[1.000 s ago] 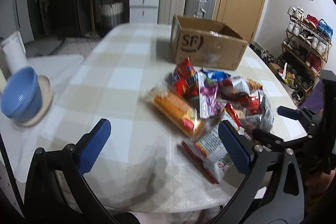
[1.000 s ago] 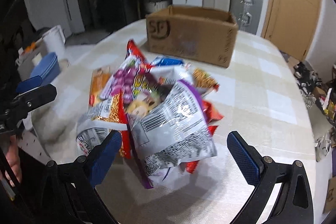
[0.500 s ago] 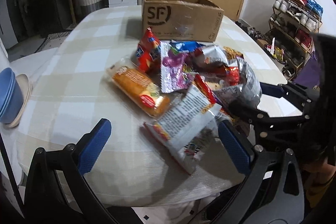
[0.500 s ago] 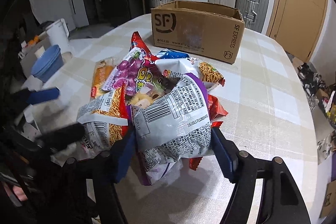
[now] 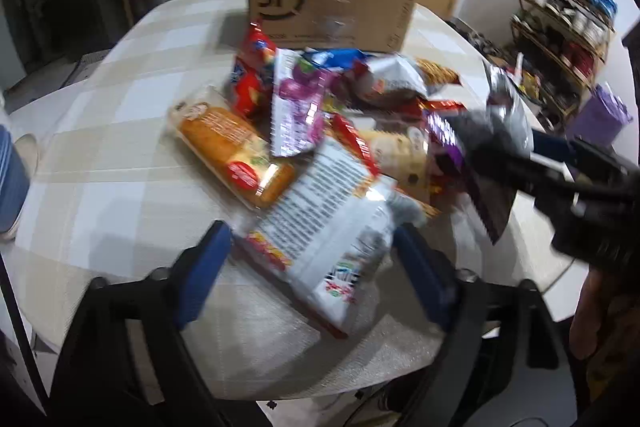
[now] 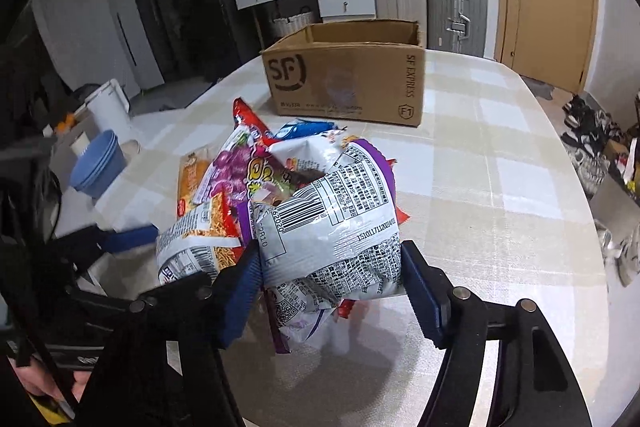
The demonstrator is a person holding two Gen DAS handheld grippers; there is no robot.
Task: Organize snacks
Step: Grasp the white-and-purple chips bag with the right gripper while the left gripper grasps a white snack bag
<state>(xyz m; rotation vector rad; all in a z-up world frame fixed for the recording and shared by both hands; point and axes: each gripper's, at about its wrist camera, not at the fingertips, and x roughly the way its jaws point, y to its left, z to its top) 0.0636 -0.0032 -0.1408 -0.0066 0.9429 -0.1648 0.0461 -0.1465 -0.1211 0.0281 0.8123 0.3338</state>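
A pile of snack bags (image 5: 320, 115) lies on the checked table in front of an open SF cardboard box (image 5: 328, 11). My right gripper (image 6: 330, 267) is shut on a silver and purple snack bag (image 6: 332, 227) and holds it lifted off the table; the bag also shows in the left wrist view (image 5: 496, 131). My left gripper (image 5: 316, 267) has its blue fingers either side of a white and red noodle snack bag (image 5: 328, 231), close to it. An orange bread pack (image 5: 232, 155) lies at the pile's left.
The box (image 6: 348, 75) stands beyond the pile. Blue bowls (image 6: 96, 167) and a white kettle (image 6: 110, 111) sit on a side surface at the left. Suitcases, drawers and a door are behind. A shoe rack (image 5: 568, 19) stands at the right.
My right gripper closed on the silver and purple bag and raised it. My left gripper moved forward to the white and red bag and its fingers narrowed around it.
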